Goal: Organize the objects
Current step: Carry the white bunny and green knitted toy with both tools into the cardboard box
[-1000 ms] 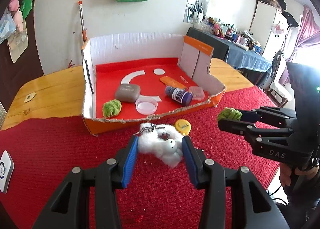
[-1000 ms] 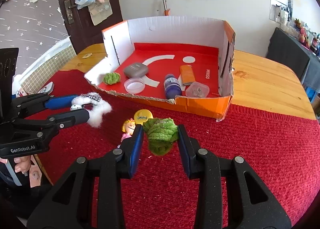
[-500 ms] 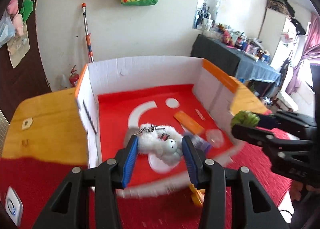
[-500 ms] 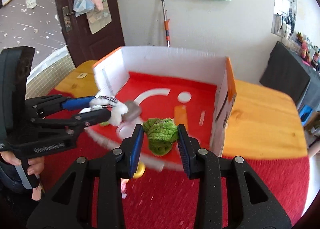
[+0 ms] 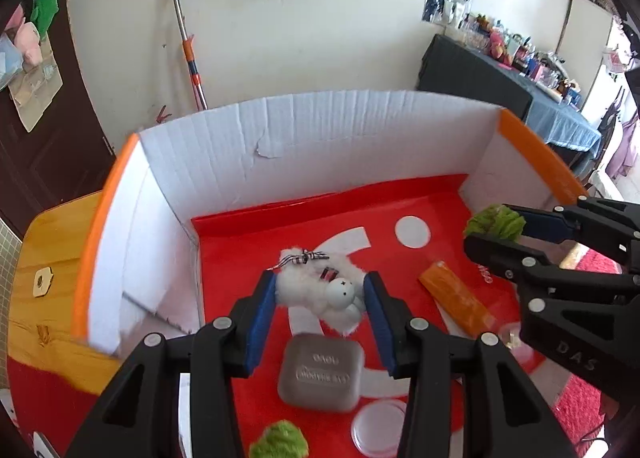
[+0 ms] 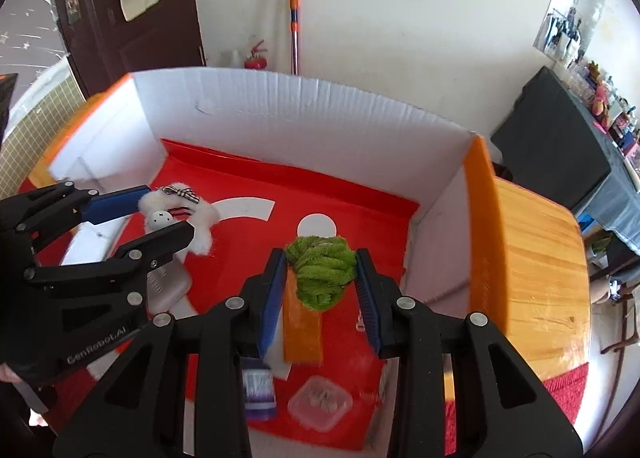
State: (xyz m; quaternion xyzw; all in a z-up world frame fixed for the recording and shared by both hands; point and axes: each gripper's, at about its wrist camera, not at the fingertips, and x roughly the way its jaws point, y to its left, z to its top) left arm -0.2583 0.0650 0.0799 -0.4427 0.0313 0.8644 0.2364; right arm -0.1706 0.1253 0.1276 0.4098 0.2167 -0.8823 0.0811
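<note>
Two grippers hang over the open cardboard box, and we see both loaded; the left gripper is clamped on a white fluffy toy, the right gripper is clamped on a green yarn ball; both things are held clear above the box's red floor.

Below the left gripper we see a grey rounded case lying flat on the floor; nearer the camera sit a clear round lid and a second green tuft. Under the right gripper lies an orange flat bar, partly hidden by the yarn ball; closer to us are a purple bottle, half behind the gripper's left finger, and a clear square container. White walls with orange edges close the box on three sides; the wooden table shows to the right of it.

The toy lies crosswise between the pads, its long axis running from one blue pad to the other; its round head points toward the right pad and its striped bow sits at the far side. The yarn ball is roughly round, a little taller than wide in the right wrist view; we cannot tell a facing for it.
</note>
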